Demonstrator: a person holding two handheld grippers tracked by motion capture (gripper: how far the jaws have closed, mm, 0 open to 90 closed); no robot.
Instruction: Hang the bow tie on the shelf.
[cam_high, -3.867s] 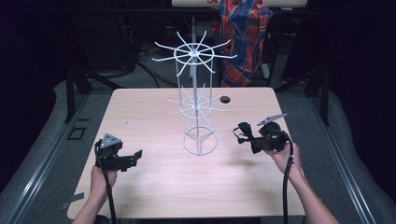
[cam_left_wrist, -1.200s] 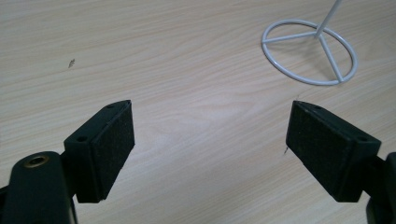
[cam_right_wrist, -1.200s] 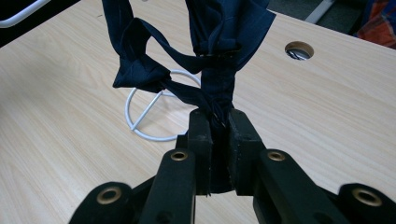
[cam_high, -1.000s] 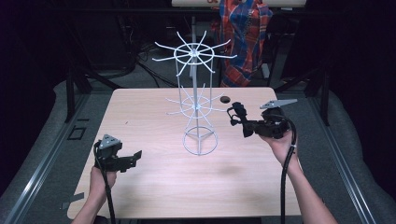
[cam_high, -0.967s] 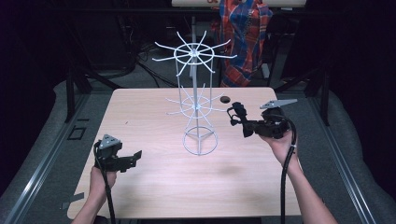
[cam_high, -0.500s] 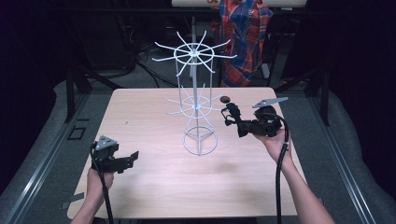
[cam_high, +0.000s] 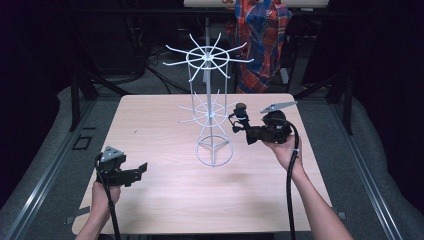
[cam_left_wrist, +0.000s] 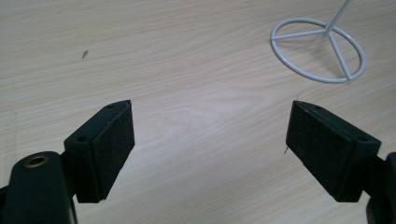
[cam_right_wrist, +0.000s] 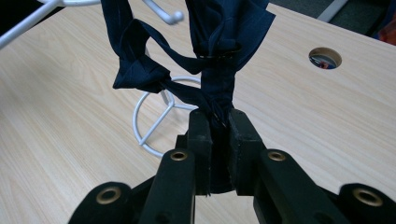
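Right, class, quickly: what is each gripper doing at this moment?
Left gripper: open, holding nothing, above the table.
Right gripper: shut on a dark blue cloth, beside the white wire rack.

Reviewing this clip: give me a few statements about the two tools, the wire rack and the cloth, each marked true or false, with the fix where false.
1. The right tool is shut on a dark blue cloth. True.
2. The left tool holds a piece of cloth. False: its jaws stand wide apart over the bare wooden table, with nothing between them.
3. The white wire rack stands upright on its ring base. True.
4. The right tool is held off to the left of the rack in the high view. False: it is at the rack's right, near the lower tier of hooks.
5. The table has a round hole in its top. True.
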